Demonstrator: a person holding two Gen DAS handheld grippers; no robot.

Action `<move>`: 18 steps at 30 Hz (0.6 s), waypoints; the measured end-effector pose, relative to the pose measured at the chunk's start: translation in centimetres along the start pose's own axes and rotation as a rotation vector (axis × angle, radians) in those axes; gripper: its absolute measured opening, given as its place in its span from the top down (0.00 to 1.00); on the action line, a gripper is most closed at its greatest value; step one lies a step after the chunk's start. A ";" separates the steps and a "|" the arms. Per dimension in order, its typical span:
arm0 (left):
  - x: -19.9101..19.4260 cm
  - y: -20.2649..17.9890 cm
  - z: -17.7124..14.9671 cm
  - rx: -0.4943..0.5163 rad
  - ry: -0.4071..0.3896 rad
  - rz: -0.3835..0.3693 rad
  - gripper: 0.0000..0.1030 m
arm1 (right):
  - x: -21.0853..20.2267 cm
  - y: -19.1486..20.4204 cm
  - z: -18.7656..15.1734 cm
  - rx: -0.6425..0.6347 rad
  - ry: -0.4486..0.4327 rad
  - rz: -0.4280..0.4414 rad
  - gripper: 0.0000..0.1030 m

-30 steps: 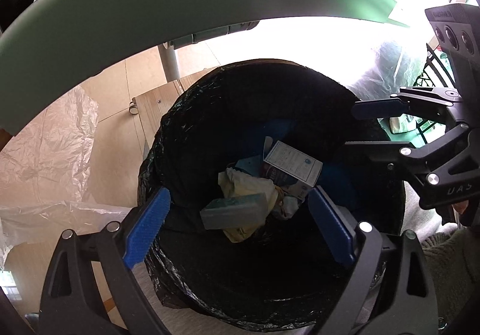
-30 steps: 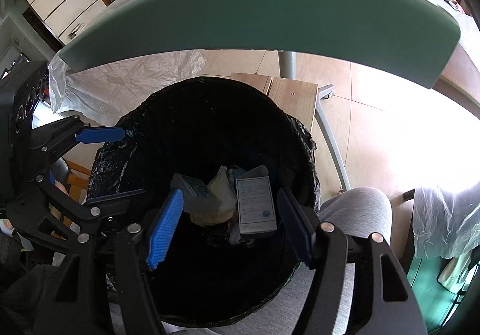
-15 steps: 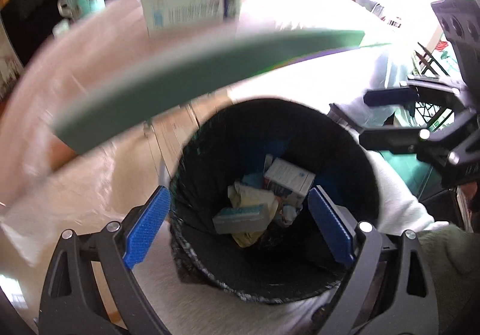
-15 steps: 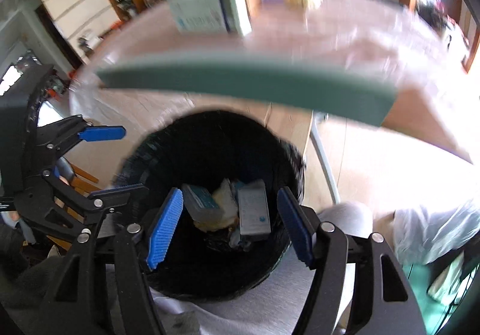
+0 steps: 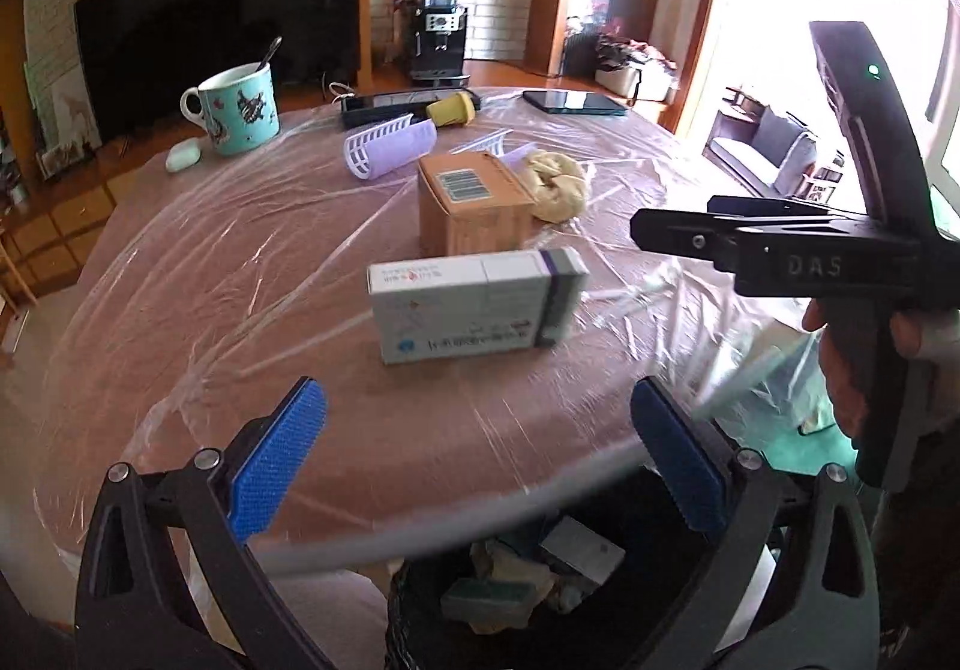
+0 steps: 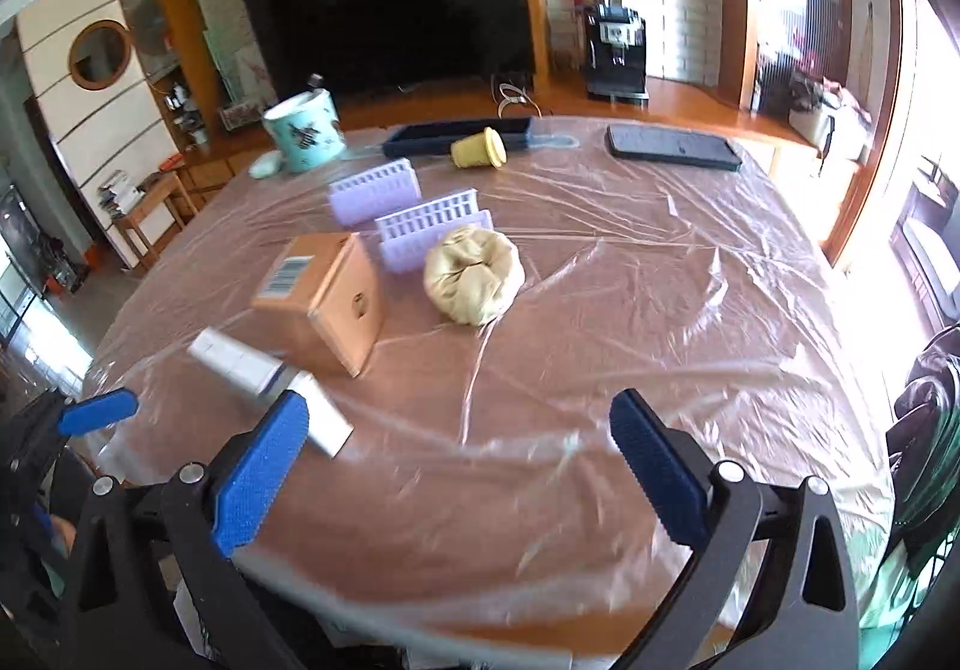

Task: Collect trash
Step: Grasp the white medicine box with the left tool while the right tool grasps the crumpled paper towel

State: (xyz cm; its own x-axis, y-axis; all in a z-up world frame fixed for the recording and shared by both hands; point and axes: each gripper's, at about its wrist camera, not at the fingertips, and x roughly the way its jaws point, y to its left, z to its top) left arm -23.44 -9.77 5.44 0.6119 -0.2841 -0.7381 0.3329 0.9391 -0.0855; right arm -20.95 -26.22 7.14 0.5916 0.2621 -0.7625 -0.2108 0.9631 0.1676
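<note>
Left wrist view: the left gripper [image 5: 477, 460] is empty, its jaws opening to a wide spread with nothing between the blue ribbed pads [image 5: 277, 459]. Ahead of the fingers, centred between them, a white rectangular cardboard carton with a purple end [image 5: 477, 304] lies on the round table under clear plastic sheeting [image 5: 198, 274]. Beyond the carton stands a brown cardboard box with a barcode label [image 5: 471, 208], with a crumpled beige wad [image 5: 555, 184] just beside it on the right-finger side. Below the fingers, past the table edge, sits the black-lined trash bin [image 5: 420, 610], already holding discarded cartons and paper. The right gripper [image 5: 774, 244] shows side-on beyond the right finger.

Right wrist view: the right gripper [image 6: 456, 466] is likewise empty, jaws opening, pads [image 6: 654, 478] clear of any object. The white carton lies just beyond the left finger; the brown box is further out on that side, and the beige wad is ahead, roughly centred. Purple ribbed plastic pieces [image 6: 408, 214], a teal patterned mug [image 6: 306, 130] and a yellow cap [image 6: 477, 148] lie far beyond.

Step in hand, by judgement: between drops, selecting the next piece. The next move calls for advancing one open gripper to straddle the carton or wad, closing, then carrying it to the bin.
</note>
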 end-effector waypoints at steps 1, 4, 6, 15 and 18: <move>0.5 0.2 0.5 -0.009 0.018 -0.005 0.01 | 0.9 -0.2 0.7 -0.002 0.014 -0.005 0.04; 2.1 0.1 0.9 -0.027 0.049 -0.023 0.01 | 2.8 -0.1 1.6 -0.026 0.044 -0.023 0.04; 2.7 0.0 1.1 -0.030 0.055 -0.032 0.01 | 3.8 -0.1 2.0 -0.040 0.056 -0.025 0.04; 4.8 -0.3 2.4 -0.036 0.078 -0.001 0.01 | 7.1 0.3 3.4 -0.052 0.102 -0.026 0.04; 5.1 -0.4 2.7 -0.041 0.082 0.000 0.01 | 7.9 0.7 3.8 -0.063 0.116 -0.034 0.08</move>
State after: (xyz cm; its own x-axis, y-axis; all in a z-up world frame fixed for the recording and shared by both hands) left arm -18.45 -12.10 3.50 0.5503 -0.2686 -0.7906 0.3019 0.9468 -0.1116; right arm -13.42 -23.24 3.60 0.5061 0.2170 -0.8347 -0.2425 0.9646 0.1037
